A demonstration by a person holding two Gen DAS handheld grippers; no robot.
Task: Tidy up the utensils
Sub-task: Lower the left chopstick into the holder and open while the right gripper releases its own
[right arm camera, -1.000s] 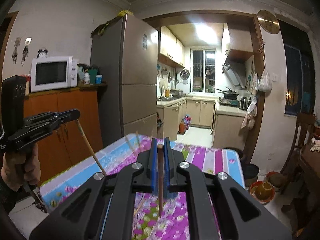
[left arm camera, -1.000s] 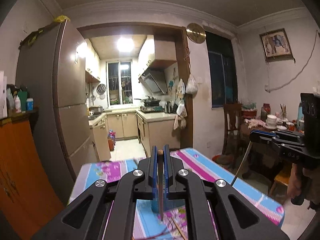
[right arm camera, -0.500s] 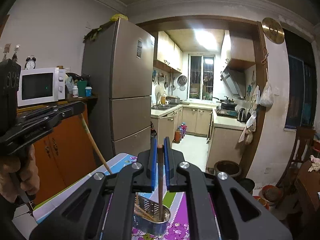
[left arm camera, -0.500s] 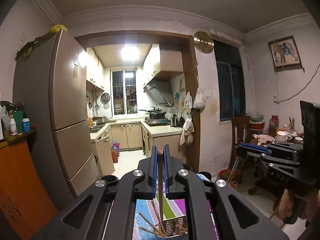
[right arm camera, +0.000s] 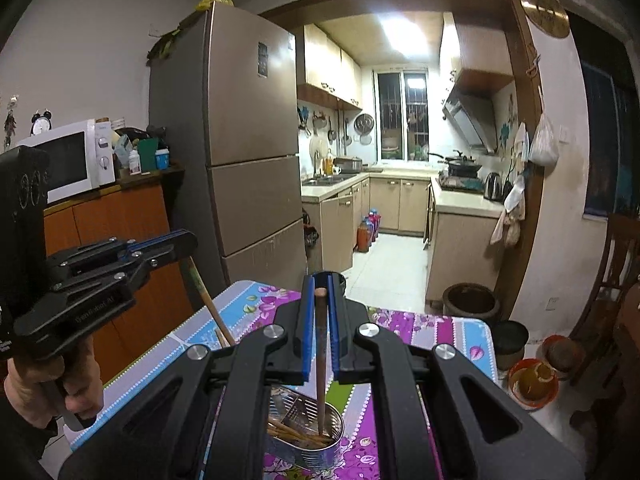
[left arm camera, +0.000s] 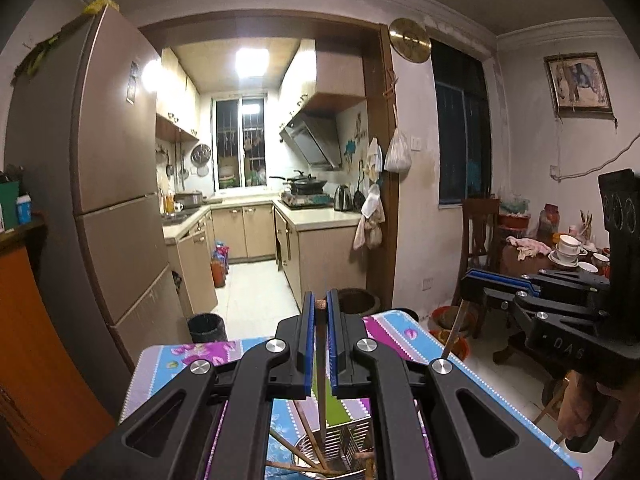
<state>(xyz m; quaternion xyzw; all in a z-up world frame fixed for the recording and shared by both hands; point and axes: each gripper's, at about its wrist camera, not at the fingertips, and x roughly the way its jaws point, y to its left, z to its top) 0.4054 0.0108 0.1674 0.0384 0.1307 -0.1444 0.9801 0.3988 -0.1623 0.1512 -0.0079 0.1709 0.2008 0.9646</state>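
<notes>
My left claw (left arm camera: 320,312) clamps one brown wooden chopstick (left arm camera: 321,368); my right claw (right arm camera: 320,292) clamps another thin wooden chopstick (right arm camera: 320,360). Both tips seem to dip into the perforated steel utensil holder (right arm camera: 320,446) on the floral tablecloth (right arm camera: 420,328).

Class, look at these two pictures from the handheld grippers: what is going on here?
A person is sorting chopsticks at a table with a flowered cloth. The left gripper is shut on one chopstick, and the right gripper is shut on another chopstick. Both sticks hang tip down over a metal holder that already has several chopsticks lying in it. Neither stick has been let go yet.
</notes>
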